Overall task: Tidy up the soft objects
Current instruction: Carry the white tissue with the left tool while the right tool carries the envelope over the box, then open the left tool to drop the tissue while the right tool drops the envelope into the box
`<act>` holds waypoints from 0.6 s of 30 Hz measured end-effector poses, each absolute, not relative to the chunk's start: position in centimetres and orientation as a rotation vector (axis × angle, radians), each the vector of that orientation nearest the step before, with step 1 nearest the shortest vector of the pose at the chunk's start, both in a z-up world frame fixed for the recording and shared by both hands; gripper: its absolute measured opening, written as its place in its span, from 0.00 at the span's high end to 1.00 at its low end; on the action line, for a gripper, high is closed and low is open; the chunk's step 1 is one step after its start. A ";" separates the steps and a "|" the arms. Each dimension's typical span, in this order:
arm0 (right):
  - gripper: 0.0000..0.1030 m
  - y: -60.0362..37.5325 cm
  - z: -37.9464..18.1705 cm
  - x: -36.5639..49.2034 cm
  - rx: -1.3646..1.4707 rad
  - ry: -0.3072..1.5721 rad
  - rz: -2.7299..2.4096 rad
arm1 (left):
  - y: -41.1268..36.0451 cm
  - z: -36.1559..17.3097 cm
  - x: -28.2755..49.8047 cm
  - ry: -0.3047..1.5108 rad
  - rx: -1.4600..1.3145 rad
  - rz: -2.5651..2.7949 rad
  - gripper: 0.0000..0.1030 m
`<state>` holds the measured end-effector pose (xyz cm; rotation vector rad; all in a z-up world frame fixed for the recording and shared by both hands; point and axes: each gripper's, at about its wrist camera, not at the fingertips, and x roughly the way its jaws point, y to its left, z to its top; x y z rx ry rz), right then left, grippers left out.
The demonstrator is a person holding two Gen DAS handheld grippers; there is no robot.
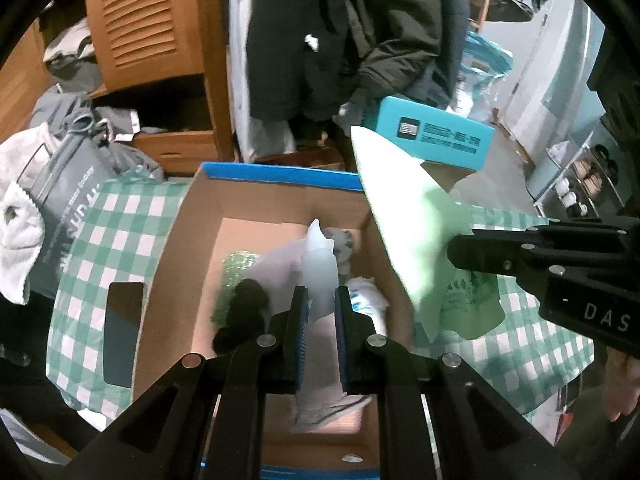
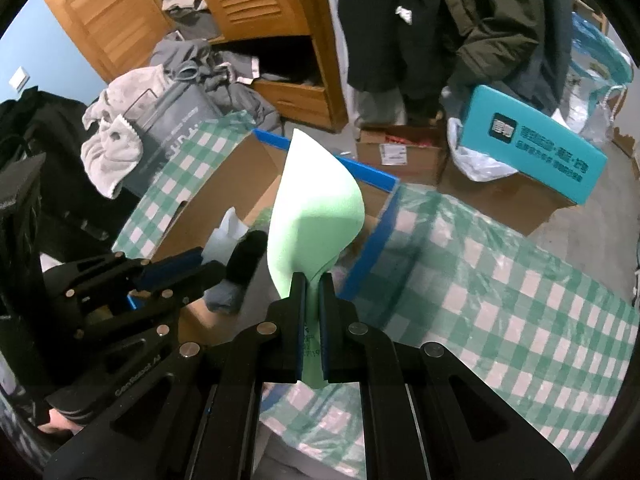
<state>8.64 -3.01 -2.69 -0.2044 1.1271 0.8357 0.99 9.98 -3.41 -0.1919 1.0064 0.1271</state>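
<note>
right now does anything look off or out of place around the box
Yes. The wooden cabinet behind the cardboard box stands open with grey clothes spilling from it. A turquoise box sits tilted on another carton. The green sheet curls in the right gripper.

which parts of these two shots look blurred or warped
Left wrist view: the white piece in the left gripper is smeared, and the cardboard box edges bow. Right wrist view: the green sheet looks soft; wardrobe lines curve toward the dark rim.
</note>
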 end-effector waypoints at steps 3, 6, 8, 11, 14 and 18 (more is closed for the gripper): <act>0.94 -1.7 -3.0 8.5 -0.212 1.138 0.850 | 10.9 -3.9 1.0 1.011 -0.184 0.162 0.88; 0.94 -0.5 -3.5 8.4 -0.213 1.156 0.863 | 11.9 -4.5 0.9 1.025 -0.197 0.174 0.88; 0.94 0.0 -3.8 8.4 -0.214 1.166 0.866 | 12.5 -5.0 1.0 1.038 -0.205 0.183 0.88; 0.94 0.8 -4.3 8.4 -0.219 1.183 0.870 | 13.2 -5.5 1.0 1.049 -0.214 0.198 0.88; 0.94 1.5 -4.9 8.4 -0.231 1.197 0.871 | 13.8 -5.8 1.1 1.057 -0.223 0.212 0.87; 0.94 2.1 -5.3 8.3 -0.243 1.211 0.874 | 14.5 -6.2 1.1 1.070 -0.233 0.228 0.83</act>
